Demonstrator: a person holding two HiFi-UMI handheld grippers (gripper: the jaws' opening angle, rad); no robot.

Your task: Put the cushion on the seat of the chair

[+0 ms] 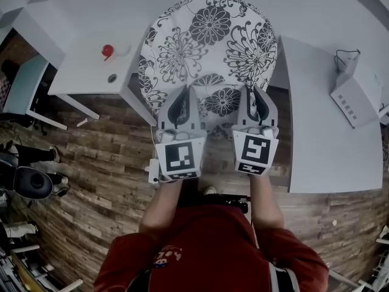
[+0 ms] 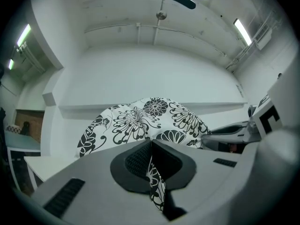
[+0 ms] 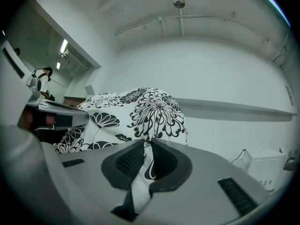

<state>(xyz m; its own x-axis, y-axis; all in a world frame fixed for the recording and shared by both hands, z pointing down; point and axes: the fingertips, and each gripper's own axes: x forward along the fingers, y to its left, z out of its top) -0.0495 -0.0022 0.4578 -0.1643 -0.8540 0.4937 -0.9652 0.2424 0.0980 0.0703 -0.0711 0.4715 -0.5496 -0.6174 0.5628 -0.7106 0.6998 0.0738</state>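
Note:
A round white cushion (image 1: 209,47) with a black flower print hangs in the air over the gap between two white tables. My left gripper (image 1: 182,96) is shut on its near edge at the left, and my right gripper (image 1: 258,96) is shut on the near edge at the right. In the left gripper view the cushion (image 2: 140,121) rises ahead of the jaws, with a fold of its cloth pinched at my left gripper (image 2: 151,165). The right gripper view shows the cushion (image 3: 140,114) and a fold squeezed in my right gripper (image 3: 146,161). No chair seat is visible.
A white table (image 1: 91,47) at the left carries a small red object (image 1: 107,50). Another white table (image 1: 328,126) at the right holds a white box (image 1: 355,99) with a cable. Wooden floor (image 1: 91,181) lies below. A black object (image 1: 30,181) is at the far left.

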